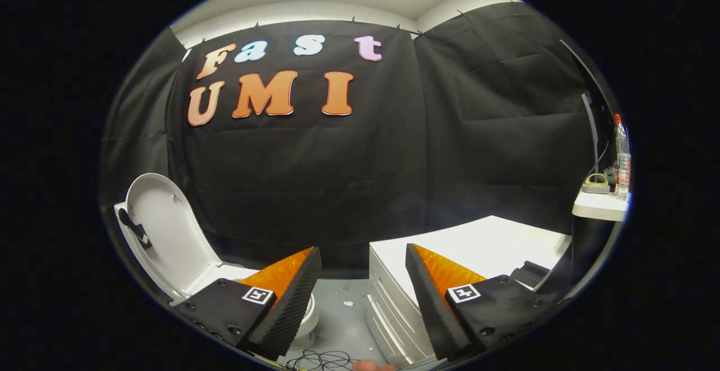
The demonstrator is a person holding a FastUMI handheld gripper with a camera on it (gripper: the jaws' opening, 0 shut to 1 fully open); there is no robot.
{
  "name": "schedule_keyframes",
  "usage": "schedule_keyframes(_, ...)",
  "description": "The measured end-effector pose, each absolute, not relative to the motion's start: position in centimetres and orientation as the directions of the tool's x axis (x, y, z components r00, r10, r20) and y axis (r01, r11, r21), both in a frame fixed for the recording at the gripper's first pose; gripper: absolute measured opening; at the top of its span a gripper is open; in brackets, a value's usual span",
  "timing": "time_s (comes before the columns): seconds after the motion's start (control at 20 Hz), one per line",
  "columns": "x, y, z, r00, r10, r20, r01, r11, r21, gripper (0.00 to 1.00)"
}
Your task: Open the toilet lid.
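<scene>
A white toilet [306, 317] stands low at the left, partly hidden behind my left finger. Its white lid [166, 233] is raised upright, leaning back toward the black cloth wall, with its inner face toward me. My gripper [363, 258] is open, its two fingers spread wide with nothing between them. The left fingertip [312, 258] sits to the right of the raised lid and apart from it. The bowl's rim peeks out beside that finger.
A white drawer cabinet [484, 241] stands just beyond my right finger. A white shelf [599, 205] at the far right carries a clear bottle [621, 157] and a tape roll. Black cables [320, 360] lie on the grey floor between the fingers.
</scene>
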State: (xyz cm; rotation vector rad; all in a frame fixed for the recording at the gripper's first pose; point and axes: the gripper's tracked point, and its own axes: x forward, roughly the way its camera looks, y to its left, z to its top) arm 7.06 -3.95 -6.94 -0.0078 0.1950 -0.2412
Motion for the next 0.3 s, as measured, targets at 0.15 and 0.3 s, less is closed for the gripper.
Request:
schedule_keyframes(0.15,7.17,-3.92,-6.82,0.952,-0.24,-0.189,0.238,0.971,-0.032,0.97)
schedule_keyframes(0.3,7.14,-3.95,-6.78,0.952,-0.24,-0.189,0.238,0.971,-0.033,0.97)
